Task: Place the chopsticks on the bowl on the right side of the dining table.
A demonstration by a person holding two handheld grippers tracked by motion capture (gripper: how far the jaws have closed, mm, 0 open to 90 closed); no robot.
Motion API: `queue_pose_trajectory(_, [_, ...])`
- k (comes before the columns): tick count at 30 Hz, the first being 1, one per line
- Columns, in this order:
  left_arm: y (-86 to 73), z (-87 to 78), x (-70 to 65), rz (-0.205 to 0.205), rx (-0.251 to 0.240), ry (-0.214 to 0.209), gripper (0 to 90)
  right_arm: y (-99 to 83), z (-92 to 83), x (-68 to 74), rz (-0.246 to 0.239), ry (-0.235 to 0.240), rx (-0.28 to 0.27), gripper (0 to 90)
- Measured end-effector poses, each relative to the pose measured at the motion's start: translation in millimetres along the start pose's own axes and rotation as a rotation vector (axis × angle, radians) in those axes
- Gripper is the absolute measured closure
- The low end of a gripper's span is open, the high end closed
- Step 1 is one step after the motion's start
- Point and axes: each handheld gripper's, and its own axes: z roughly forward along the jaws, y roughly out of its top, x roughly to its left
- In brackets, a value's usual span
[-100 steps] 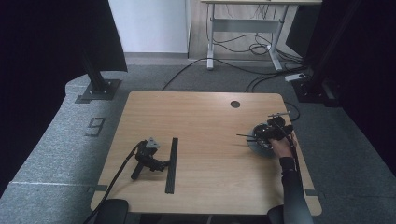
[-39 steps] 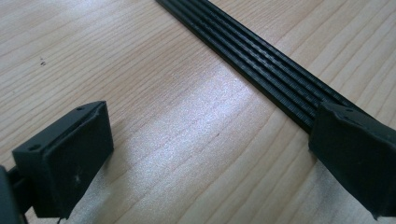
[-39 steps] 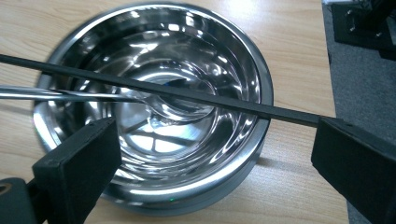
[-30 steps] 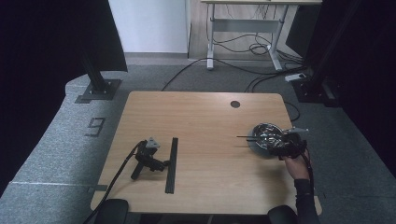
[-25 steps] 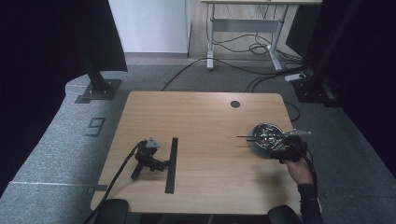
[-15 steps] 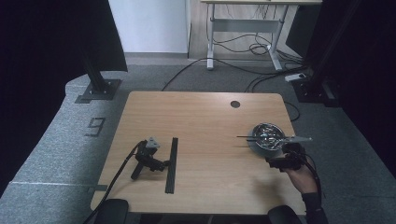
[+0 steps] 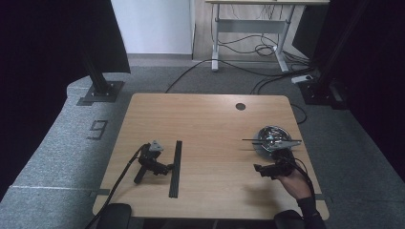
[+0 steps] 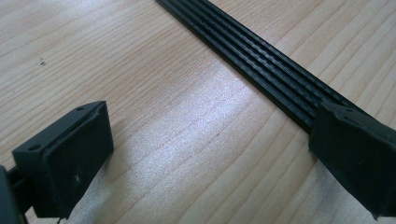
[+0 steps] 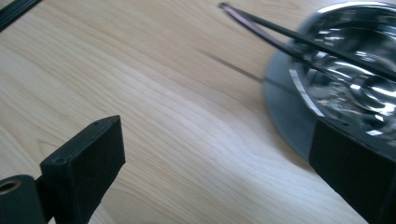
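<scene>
A shiny metal bowl (image 7: 272,137) stands at the table's right side, with a pair of black chopsticks (image 7: 270,140) lying level across its rim. In front of the bowl a hand (image 7: 295,183) holds my right gripper (image 7: 261,169), open and holding nothing, a short way off the bowl. In the right gripper view the bowl (image 9: 355,84) and chopsticks (image 9: 289,39) sit ahead to the right of my right gripper (image 9: 219,163). My left gripper (image 7: 165,168) lies unheld on the table, open, beside a long black ribbed strip (image 7: 175,168). In the left gripper view the strip (image 8: 266,60) runs past my left gripper (image 8: 210,154).
The wooden table (image 7: 205,119) has a round cable hole (image 7: 240,106) near its far edge. The left gripper's cable (image 7: 119,179) trails off the front left edge. Black stands and floor cables lie beyond the table.
The hand has drawn my right gripper back from the bowl's right side to the table in front of it. The chopsticks stay across the bowl. The left gripper has not moved.
</scene>
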Motion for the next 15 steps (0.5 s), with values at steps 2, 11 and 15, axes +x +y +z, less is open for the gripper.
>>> queue_pose_trajectory(2, [0.0,0.0,0.0,0.0,0.0,0.0,0.0,3.1,5.8,5.7,-0.012,0.017,0.009,2.8])
queue_pose_trajectory(11, [0.0,0.0,0.0,0.0,0.0,0.0,0.0,19.0,26.4,24.7,-0.07,0.056,0.027,2.9])
queue_pose_trajectory(15, [0.0,0.0,0.0,0.0,0.0,0.0,0.0,24.1,34.6,32.0,-0.082,0.074,0.036,2.9])
